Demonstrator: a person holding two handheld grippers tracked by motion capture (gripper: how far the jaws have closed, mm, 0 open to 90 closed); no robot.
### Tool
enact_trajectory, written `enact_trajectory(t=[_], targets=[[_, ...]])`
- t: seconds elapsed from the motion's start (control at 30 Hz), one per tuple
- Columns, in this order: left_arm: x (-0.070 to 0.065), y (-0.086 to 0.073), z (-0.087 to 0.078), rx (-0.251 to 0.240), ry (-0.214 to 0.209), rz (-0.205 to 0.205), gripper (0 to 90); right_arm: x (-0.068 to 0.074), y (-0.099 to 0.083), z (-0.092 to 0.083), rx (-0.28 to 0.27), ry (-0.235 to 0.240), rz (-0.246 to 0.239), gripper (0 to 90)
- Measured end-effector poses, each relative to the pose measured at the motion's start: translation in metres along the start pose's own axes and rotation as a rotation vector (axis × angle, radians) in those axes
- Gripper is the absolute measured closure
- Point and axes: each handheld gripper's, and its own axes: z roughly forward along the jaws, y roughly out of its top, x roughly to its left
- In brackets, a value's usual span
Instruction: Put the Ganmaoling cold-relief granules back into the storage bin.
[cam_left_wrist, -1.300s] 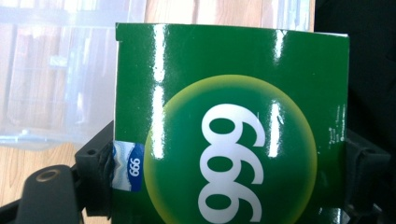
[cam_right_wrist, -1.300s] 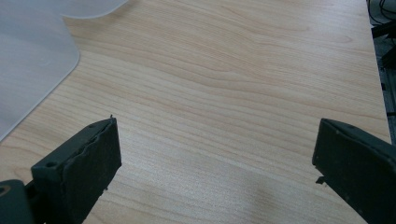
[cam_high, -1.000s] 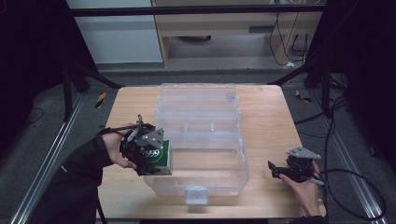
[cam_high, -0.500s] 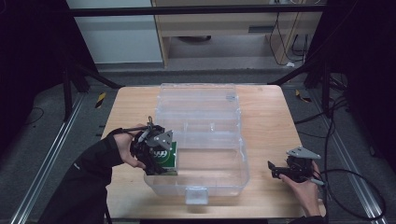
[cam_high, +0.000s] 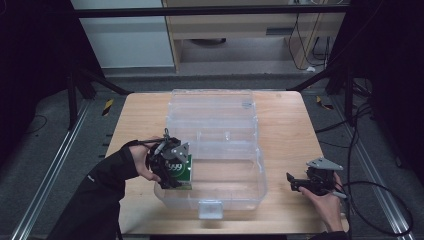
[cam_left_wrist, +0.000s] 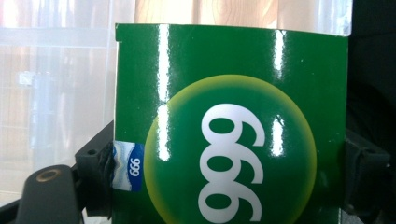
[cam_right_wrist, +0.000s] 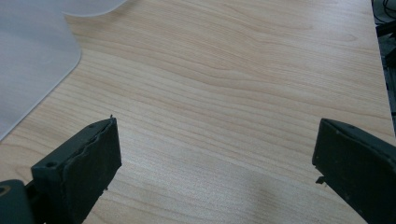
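Note:
A glossy green carton printed with a yellow-ringed "999" is gripped by its two side faces in my left gripper. From above, the left gripper holds the carton upright at the left end of the clear plastic case's front half, just inside its left wall. Whether the carton touches the case's floor I cannot tell. On the bare wood right of the case, my right gripper points left with its jaws wide apart and nothing between them.
The case lies open in the middle of the wooden table, lid half toward the far edge, white latch at the front. A rounded corner of the case lies just ahead of the right gripper. Cables trail past the table's right edge.
My left gripper has carried the green carton rightward and down, from beside the case's left wall to inside its left end. The right gripper has stayed where it was.

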Motion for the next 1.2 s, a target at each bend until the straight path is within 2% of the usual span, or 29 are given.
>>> enact_trajectory(t=[0.47,0.7,0.77,0.93,1.2], targets=[[0.0,-0.005,0.02,0.009,-0.017,-0.004,14.8,0.0,0.0,0.0,0.0,-0.001,-0.005,1.6],[-0.001,-0.011,0.027,-0.009,-0.02,-0.026,14.8,0.001,0.0,0.001,0.003,0.002,-0.003,1.6],[-0.001,-0.012,0.029,0.001,-0.022,-0.023,14.8,0.001,0.0,0.001,0.004,0.002,-0.002,1.6],[-0.001,-0.015,0.035,-0.008,-0.027,-0.035,14.8,0.001,0.0,0.001,0.005,0.002,-0.001,1.6],[-0.003,-0.018,0.04,-0.012,-0.033,-0.027,14.7,0.001,0.0,0.001,0.006,0.001,-0.003,1.6]])
